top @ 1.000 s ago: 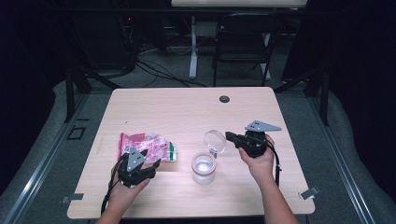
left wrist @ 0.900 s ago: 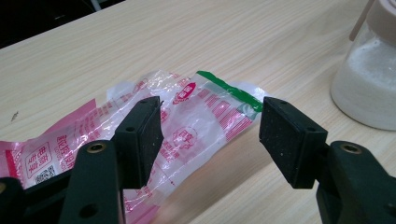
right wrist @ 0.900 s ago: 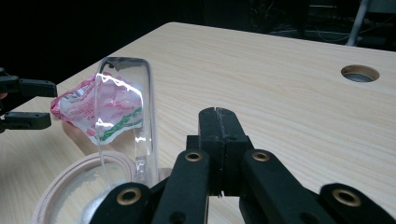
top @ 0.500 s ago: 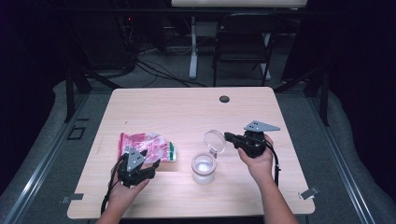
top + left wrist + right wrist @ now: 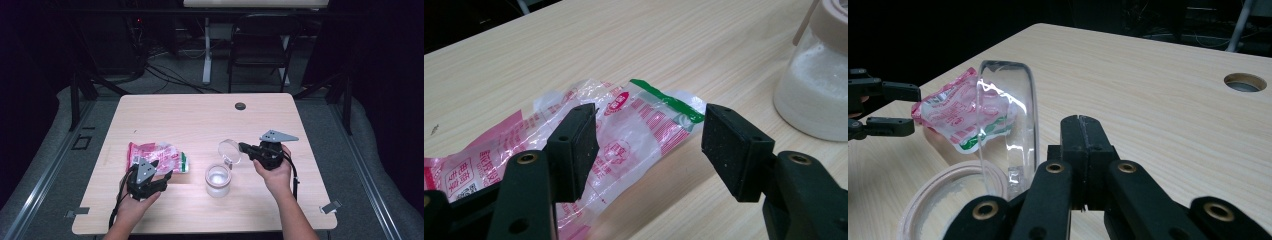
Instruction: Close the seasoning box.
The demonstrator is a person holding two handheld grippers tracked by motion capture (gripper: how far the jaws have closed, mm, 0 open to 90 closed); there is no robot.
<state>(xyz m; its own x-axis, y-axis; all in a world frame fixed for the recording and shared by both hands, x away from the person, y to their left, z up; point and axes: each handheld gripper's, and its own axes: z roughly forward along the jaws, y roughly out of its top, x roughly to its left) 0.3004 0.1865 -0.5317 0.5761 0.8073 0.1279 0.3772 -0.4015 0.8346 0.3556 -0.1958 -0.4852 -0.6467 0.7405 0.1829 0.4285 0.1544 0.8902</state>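
On the table [image 5: 200, 120], the jar [image 5: 218, 180] stands open near six o'clock, its lid [image 5: 229, 151] tilted just above, beside the right gripper [image 5: 246, 147], whose jaws are pressed together. Filling seems left: at eight o'clock the left gripper [image 5: 161, 176] hangs spread over the unlifted packet [image 5: 156, 154].

Far half of worktop [image 5: 200, 115] bare, free passage. Near half: jar [image 5: 218, 180] mid-front, lid [image 5: 229, 150] raised beside it, plastic bag [image 5: 156, 155] blocks left.

bench [image 5: 200, 120]: pale matt wood grain, I see
packet [image 5: 624, 135]: glossy crinkled plastic film
lid [image 5: 1008, 125]: clear, probably plastic
hand-held gripper pads [image 5: 736, 147]: matt black
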